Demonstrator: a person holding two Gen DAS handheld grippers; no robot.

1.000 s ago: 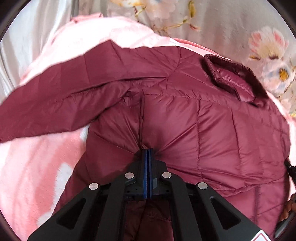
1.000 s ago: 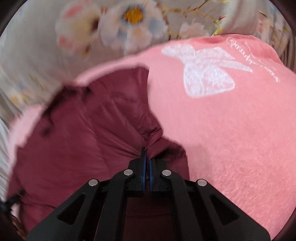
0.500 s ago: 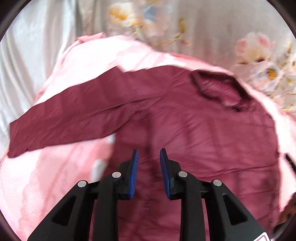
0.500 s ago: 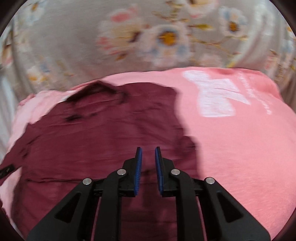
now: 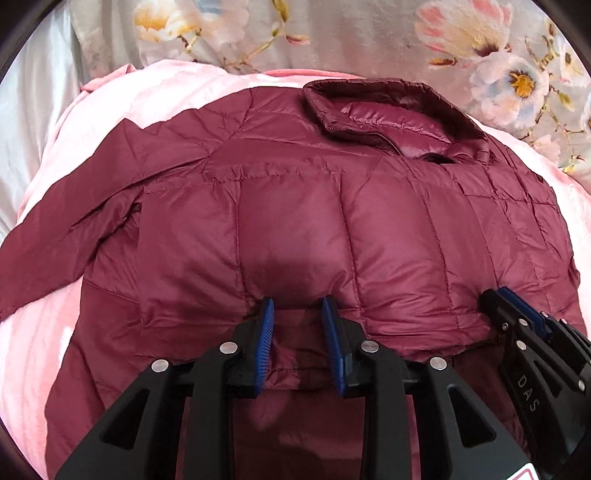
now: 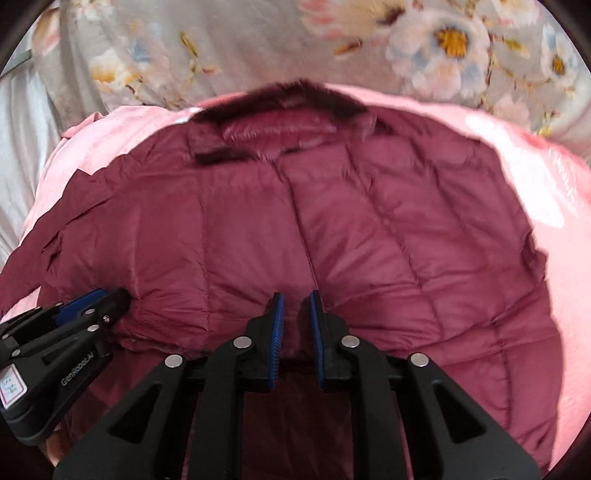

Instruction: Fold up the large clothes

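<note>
Pink blanket (image 5: 55, 332) under jacket (image 5: 295, 221); floral sheet (image 5: 369, 33) beyond

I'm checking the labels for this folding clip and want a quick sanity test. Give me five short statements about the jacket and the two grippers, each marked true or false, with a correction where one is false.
1. The jacket is dark red and quilted. True.
2. It lies on a green blanket. False: the blanket under it is pink.
3. The collar lies at the far end from both grippers. True.
4. The left gripper is clamped shut on a sleeve. False: its jaws are opening, with a gap between the blue pads, above the jacket's body.
5. The right gripper is out of the left camera's sight. False: it shows at that view's lower right edge.
</note>
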